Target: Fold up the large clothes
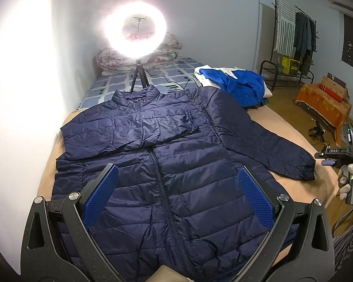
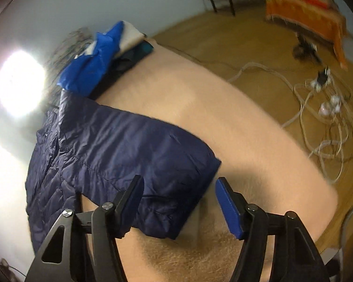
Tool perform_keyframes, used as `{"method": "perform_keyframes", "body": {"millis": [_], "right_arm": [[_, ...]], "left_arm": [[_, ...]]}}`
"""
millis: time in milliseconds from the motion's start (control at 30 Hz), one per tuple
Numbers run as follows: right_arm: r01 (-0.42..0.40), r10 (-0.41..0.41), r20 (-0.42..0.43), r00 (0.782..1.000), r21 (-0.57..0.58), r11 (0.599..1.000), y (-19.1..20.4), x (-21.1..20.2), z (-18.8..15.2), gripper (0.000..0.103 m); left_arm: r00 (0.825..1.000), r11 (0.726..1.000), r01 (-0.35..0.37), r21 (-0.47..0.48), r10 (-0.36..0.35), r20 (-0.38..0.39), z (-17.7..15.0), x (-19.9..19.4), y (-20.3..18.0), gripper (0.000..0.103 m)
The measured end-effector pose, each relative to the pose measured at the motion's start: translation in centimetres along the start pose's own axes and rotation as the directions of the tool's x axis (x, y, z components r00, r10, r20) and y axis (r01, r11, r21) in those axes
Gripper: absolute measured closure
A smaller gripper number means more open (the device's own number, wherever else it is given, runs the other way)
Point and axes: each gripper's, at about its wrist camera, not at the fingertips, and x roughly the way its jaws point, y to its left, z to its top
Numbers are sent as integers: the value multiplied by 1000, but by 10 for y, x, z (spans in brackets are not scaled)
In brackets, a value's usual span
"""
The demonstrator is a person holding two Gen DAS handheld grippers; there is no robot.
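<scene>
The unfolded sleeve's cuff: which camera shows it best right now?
The right wrist view: the cuff fills the foreground, lying flat on the tan blanket just ahead of the open right gripper. The left wrist view shows the cuff small, at the picture's right side.

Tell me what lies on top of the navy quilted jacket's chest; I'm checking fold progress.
One navy sleeve lies folded across the navy quilted jacket, covering the upper zipper and chest. The other sleeve is still spread on the tan surface.
</scene>
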Motion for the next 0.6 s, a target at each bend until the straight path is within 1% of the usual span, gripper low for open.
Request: {"method": "perform_keyframes", "body": {"millis": [100, 167, 267, 333, 367, 400, 433, 467, 500, 533, 567, 600], "right_arm": [[-21, 23, -21, 1000, 63, 998, -10, 12, -2, 40], [-28, 30, -32, 999, 84, 996, -11, 18, -3, 43], [-14, 19, -58, 998, 96, 995, -12, 30, -7, 43], [15, -9, -67, 998, 79, 997, -10, 37, -10, 44], [23, -19, -66, 998, 70, 997, -8, 38, -9, 49], [37, -34, -62, 997, 47, 998, -3, 38, -8, 56], [32, -30, -66, 997, 29, 999, 1, 39, -7, 71], [27, -26, -73, 997, 16, 1000, 5, 39, -7, 78], [24, -24, -72, 997, 3, 1000, 10, 37, -6, 82], [15, -16, -65, 998, -12, 1000, 15, 35, -4, 90], [15, -16, -51, 999, -26, 1000, 21, 32, -3, 91], [22, -23, -27, 999, -42, 999, 27, 26, -1, 92]], "left_arm": [[1000, 1000, -6, 1, 6, -4, 0, 1, 0, 0], [1000, 1000, -7, -2, 7, -5, -1, 2, 1, 0], [1000, 1000, -7, -5, 7, -4, -1, 1, 3, 0], [1000, 1000, -10, -8, 10, -1, 0, 0, 6, 0], [1000, 1000, -13, -10, 13, 2, 0, 0, 7, 0], [1000, 1000, -17, -13, 17, 5, 0, -1, 8, 0], [1000, 1000, -21, -15, 22, 6, 0, -2, 10, 0], [1000, 1000, -26, -17, 26, 7, 1, -2, 11, 0], [1000, 999, -28, -19, 28, 8, 1, -2, 12, 1], [999, 999, -31, -24, 31, 8, 1, -3, 14, 4], [999, 999, -34, -29, 34, 7, 1, -4, 16, 7], [999, 999, -35, -35, 35, 5, 2, -4, 18, 7]]}}
